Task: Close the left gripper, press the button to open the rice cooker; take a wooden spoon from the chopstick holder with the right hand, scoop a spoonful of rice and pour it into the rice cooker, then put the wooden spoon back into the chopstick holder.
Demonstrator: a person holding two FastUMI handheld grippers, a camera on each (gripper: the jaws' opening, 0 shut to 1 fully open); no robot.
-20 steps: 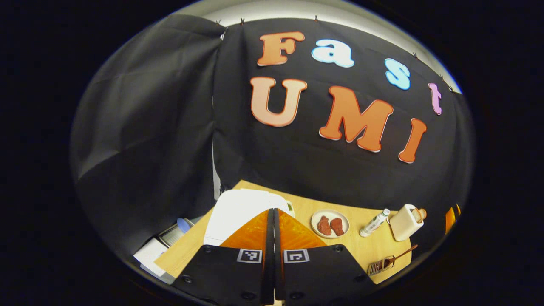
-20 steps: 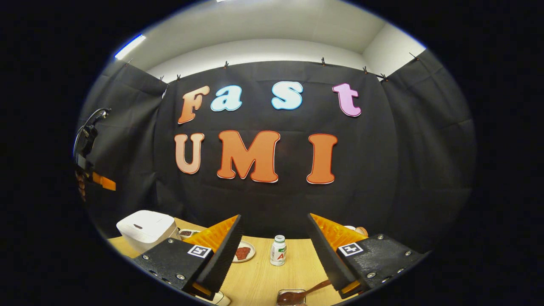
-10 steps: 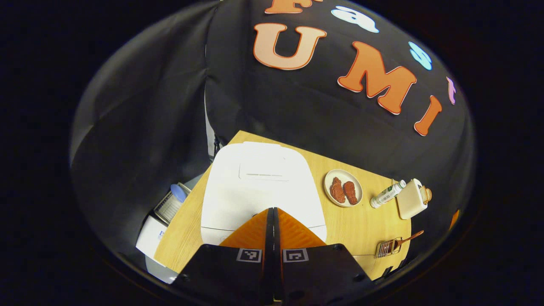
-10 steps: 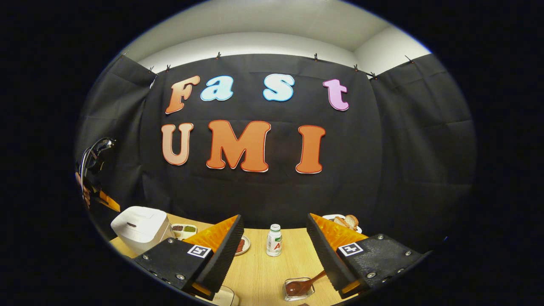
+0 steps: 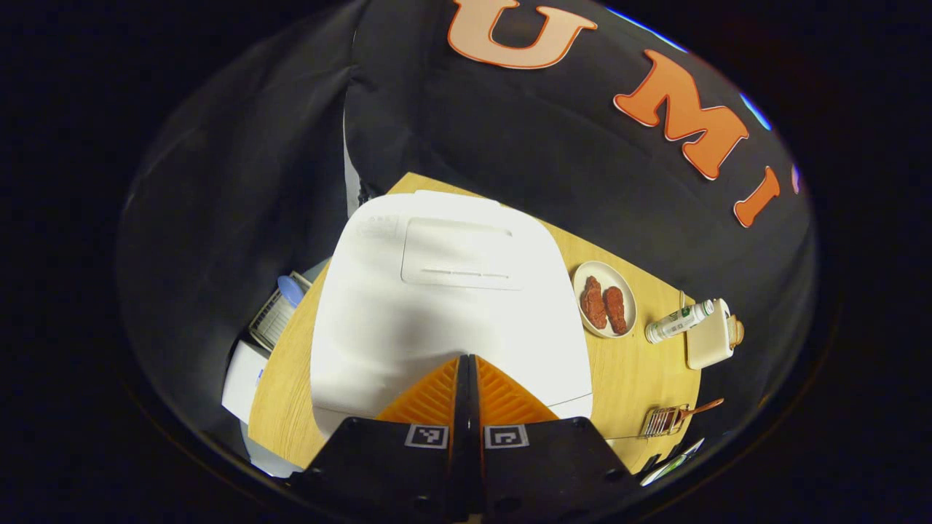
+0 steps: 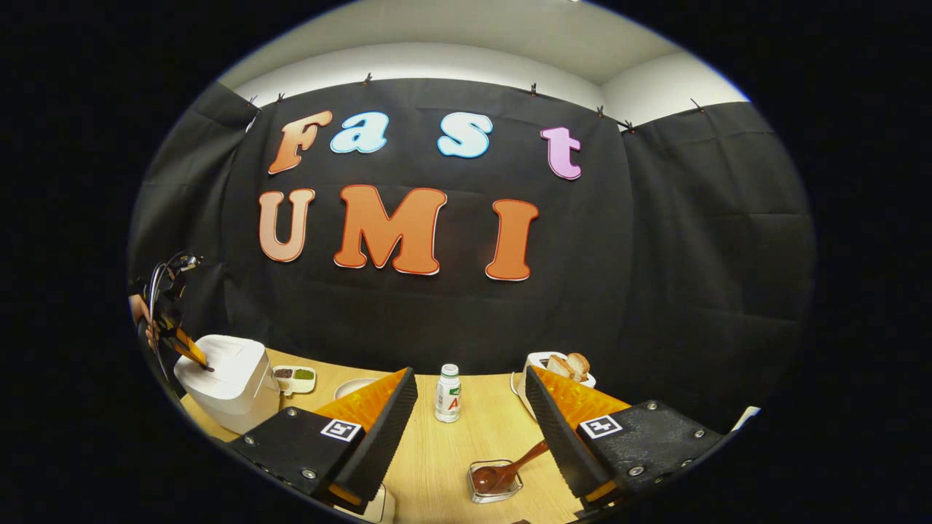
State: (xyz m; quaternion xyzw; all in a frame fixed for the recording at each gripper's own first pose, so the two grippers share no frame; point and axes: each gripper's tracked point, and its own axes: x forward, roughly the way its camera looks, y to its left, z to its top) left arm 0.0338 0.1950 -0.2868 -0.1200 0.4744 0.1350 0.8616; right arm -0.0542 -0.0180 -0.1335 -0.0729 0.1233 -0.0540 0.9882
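Observation:
The white rice cooker point(image 5: 444, 306) sits closed on the wooden table, with my left gripper point(image 5: 467, 360) shut just above the front of its lid. In the right gripper view the same cooker point(image 6: 226, 378) stands at the far left, and the left gripper point(image 6: 195, 355) touches its top. My right gripper point(image 6: 470, 407) hangs open above the table with nothing between its fingers. A wooden spoon point(image 6: 510, 469) rests in a small clear holder point(image 6: 495, 484) just ahead of it; the spoon point(image 5: 695, 410) also lies at the right in the left gripper view.
A plate with two red pieces point(image 5: 604, 300), a small bottle point(image 5: 677, 322) and a white toaster point(image 5: 710, 335) stand right of the cooker. In the right gripper view the bottle point(image 6: 448, 393), a toaster with bread point(image 6: 557, 367) and a divided dish point(image 6: 293, 377) stand on the table point(image 6: 437, 466).
My left gripper has dropped toward the cooker lid, which now looms much larger. The right gripper has tipped slightly downward, bringing the spoon holder and toaster further into view.

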